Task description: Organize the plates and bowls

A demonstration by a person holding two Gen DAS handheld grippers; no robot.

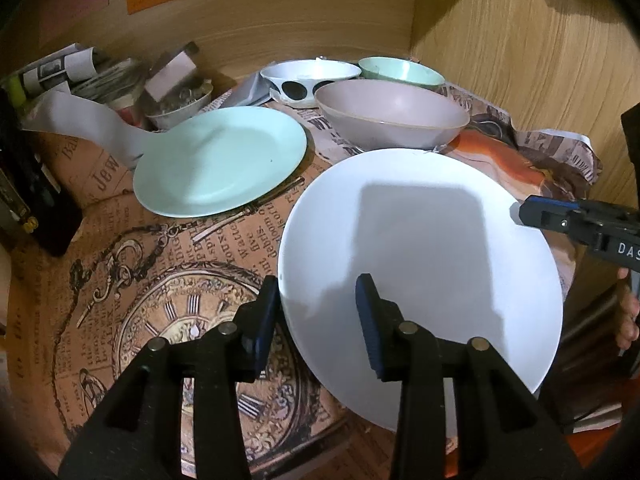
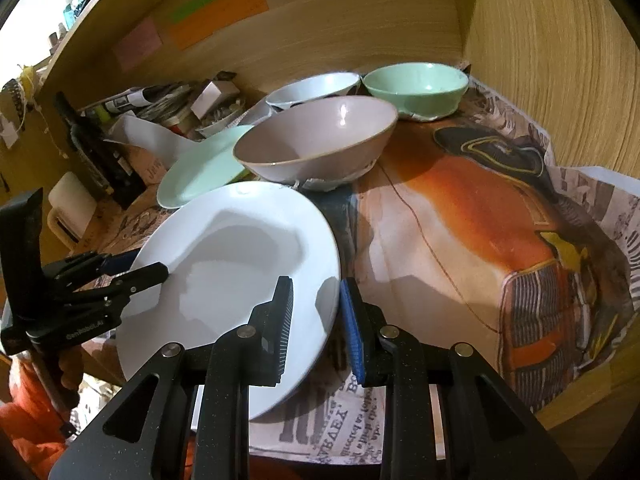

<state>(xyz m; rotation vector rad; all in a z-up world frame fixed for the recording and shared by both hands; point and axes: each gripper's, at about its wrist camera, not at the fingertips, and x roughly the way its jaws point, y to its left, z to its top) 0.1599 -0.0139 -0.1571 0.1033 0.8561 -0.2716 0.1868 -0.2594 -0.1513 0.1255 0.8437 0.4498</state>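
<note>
A white plate (image 1: 432,248) lies tilted at the table's front edge; it also shows in the right wrist view (image 2: 240,264). My left gripper (image 1: 316,316) is open, its fingers straddling the plate's left rim. My right gripper (image 2: 316,320) is open, its fingers straddling the plate's right rim. A mint plate (image 1: 220,160) lies to the left. A pinkish-grey bowl (image 1: 392,116), a white bowl with black dots (image 1: 308,78) and a mint bowl (image 1: 400,70) stand behind.
Printed newspaper (image 2: 480,220) covers the table. Wooden walls (image 1: 520,60) close the back and right. Clutter of papers, a small bowl and a box (image 1: 172,80) sits back left. A dark bottle (image 2: 100,152) stands at the left.
</note>
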